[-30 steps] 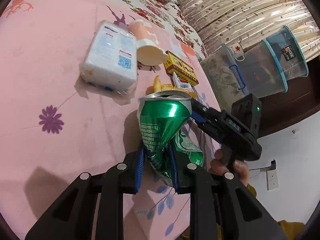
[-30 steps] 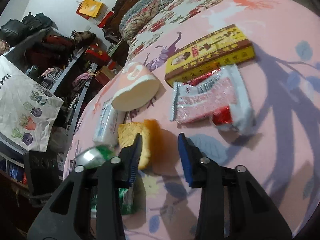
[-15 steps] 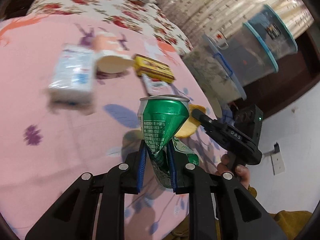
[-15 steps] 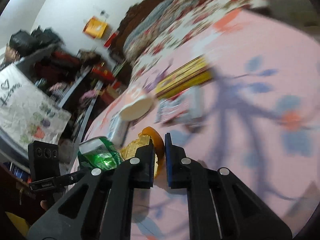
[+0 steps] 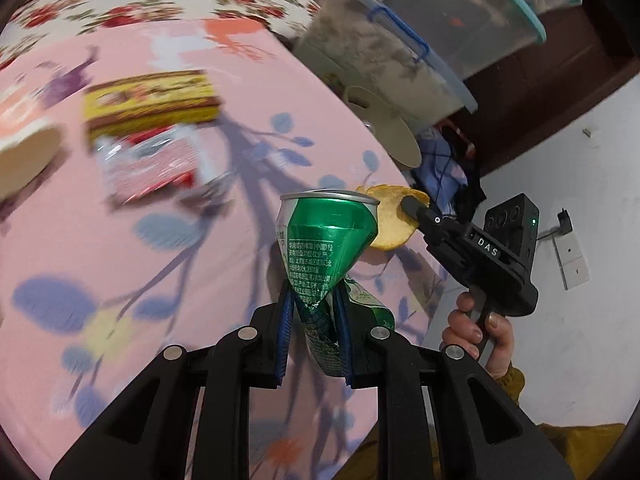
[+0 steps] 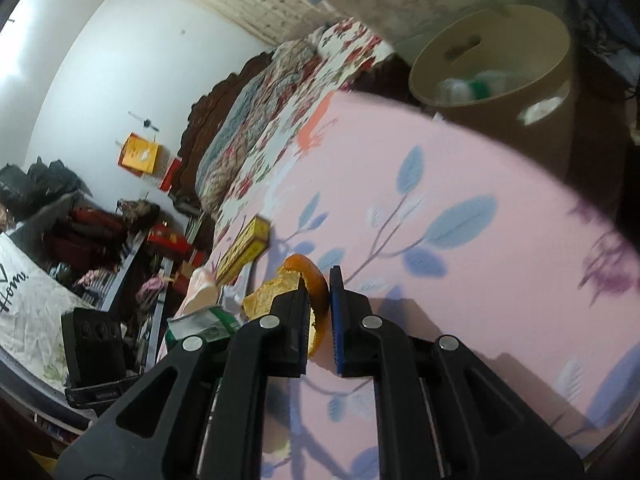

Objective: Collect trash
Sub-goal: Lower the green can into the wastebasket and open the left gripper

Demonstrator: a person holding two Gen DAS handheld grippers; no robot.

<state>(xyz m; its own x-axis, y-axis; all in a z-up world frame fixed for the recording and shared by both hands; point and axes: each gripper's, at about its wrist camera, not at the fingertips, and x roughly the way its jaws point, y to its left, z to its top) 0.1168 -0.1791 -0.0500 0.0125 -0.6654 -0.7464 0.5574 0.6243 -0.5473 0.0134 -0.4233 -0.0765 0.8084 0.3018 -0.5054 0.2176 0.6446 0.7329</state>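
Left gripper point(image 5: 312, 316): closed on the crushed waist of the green can point(image 5: 328, 240), held clear above the bed, rim end pointing away from the camera
Right gripper point(image 6: 318, 300): fingers point(image 6: 298, 312) pinched on the orange peel point(image 6: 308, 276), pith side toward the left finger, lifted off the bed
Peel as seen from left wrist: just beside the can rim, to its right, clamped at the tip of the other tool point(image 5: 394, 216)
Bed point(image 5: 120, 240): pink cover with blue leaf print, floral quilt at the far end
Yellow box point(image 5: 150, 98): lying flat on the bed, blurred
Red-and-white wrapper point(image 5: 154, 166): on the bed, touching the near edge of the box
Paper cup point(image 5: 24, 156): on its side at the left edge, mouth toward the camera
Beige bin point(image 6: 496, 64): beside the bed's far edge, some trash inside
Clear storage tubs point(image 5: 424, 28): stacked behind the bin
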